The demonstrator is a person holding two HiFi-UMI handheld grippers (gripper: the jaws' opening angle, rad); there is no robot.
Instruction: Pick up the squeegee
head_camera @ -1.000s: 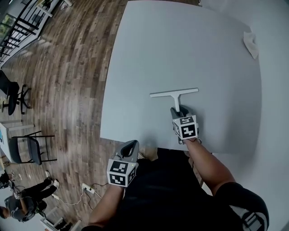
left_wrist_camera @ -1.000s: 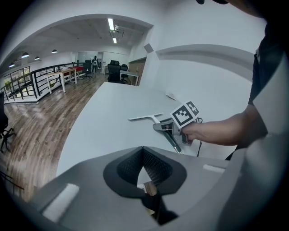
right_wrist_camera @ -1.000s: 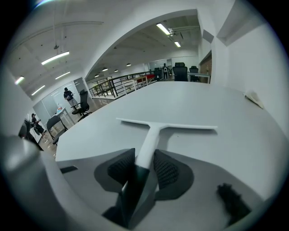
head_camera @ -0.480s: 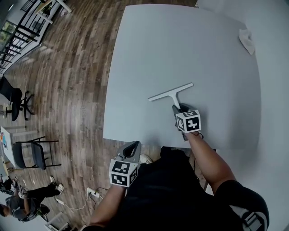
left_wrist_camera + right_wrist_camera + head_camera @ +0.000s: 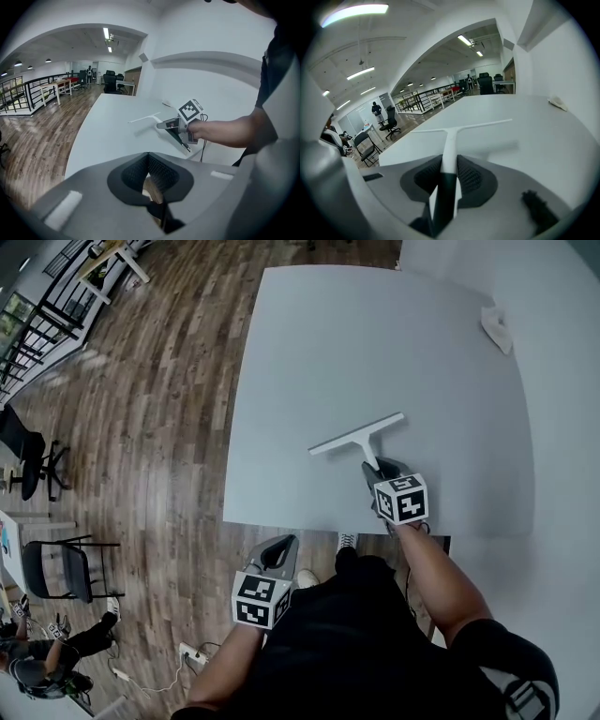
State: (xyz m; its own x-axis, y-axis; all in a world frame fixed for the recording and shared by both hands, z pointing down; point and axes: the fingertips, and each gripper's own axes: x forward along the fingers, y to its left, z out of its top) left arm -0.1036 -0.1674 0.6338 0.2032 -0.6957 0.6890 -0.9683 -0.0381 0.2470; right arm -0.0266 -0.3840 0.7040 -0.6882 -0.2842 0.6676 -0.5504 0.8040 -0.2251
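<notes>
The white squeegee [image 5: 361, 434] hangs just above the grey table [image 5: 375, 334], its blade tilted, throwing a shadow. My right gripper [image 5: 378, 468] is shut on its handle; the jaws have just been closing on it. In the right gripper view the handle [image 5: 449, 140] runs straight between the pads [image 5: 469, 176], which press both sides. From the left gripper view I see the squeegee [image 5: 145, 117] held out from the right gripper [image 5: 171, 125]. My left gripper [image 5: 277, 549] hangs shut and empty off the table's near edge, over the wood floor; its jaws [image 5: 150, 176] hold nothing.
A crumpled white cloth [image 5: 497, 329] lies at the table's far right corner. A white wall runs along the table's right side. Left of the table is wood floor with a chair [image 5: 56, 568], a seated person [image 5: 37, 662] and a power strip [image 5: 187, 652].
The right gripper closed on the squeegee handle and rose, lifting the squeegee; its blade swung from level to slanted. The left gripper shifted slightly and stayed shut.
</notes>
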